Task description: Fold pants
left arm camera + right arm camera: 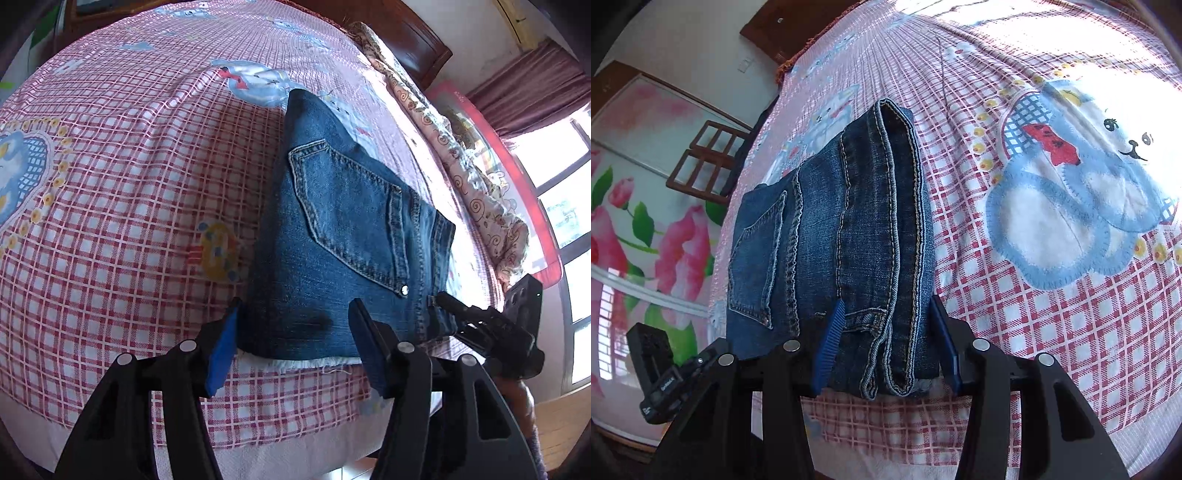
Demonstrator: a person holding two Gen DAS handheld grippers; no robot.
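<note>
on the bed's checked sheet (122, 229) the jeans (343, 236) lay near the front edge, already folded into a compact stack, so little seemed left. the left hand-held gripper (291, 347) and right hand-held gripper (886, 347) each straddled the bundle, jaws part open, not visibly clamping. a rolled quilt (476, 177) lay well clear.

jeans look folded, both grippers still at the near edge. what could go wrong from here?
1. The right gripper straddles the thick stacked hems of the folded jeans; pulling back could snag the fingers and drag the layers open.
2. The jeans lie close to the near edge of the checked bedsheet; any tug toward the person may slide them off.
3. The left gripper flanks the bundle's corner; its pads may catch the fold.
</note>
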